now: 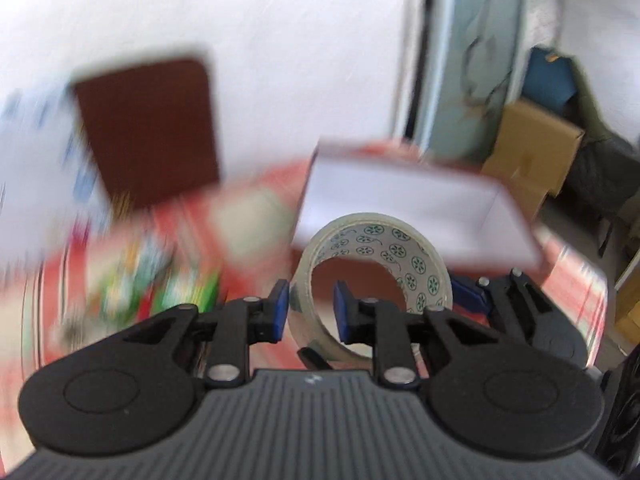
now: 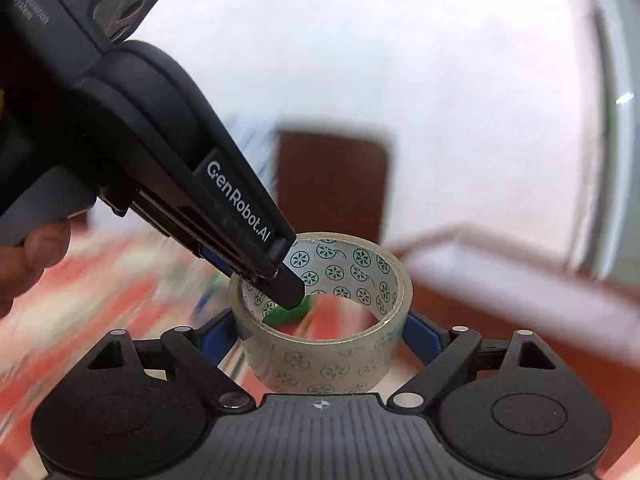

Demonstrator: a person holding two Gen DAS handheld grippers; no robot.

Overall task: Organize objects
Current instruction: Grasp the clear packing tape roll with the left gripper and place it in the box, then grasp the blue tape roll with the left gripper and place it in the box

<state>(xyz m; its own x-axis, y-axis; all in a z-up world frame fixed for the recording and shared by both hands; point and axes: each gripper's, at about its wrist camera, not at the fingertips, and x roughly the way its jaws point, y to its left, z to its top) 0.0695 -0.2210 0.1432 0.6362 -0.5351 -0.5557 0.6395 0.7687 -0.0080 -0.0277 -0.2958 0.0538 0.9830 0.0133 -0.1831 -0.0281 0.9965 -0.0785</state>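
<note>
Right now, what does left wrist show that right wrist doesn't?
Left wrist only: cardboard boxes against the far wall, and the left gripper pinching the tape roll's wall, one pad inside the ring. Right wrist only: the right gripper spanning the roll's outside, and a bare hand on the other gripper's handle. Both: the roll, the red-edged open box, and a blurred dark brown panel.

Black ribbed tool [image 2: 320,322], blue pads [image 1: 280,310], "GenRobot.AI" lettering.
</note>
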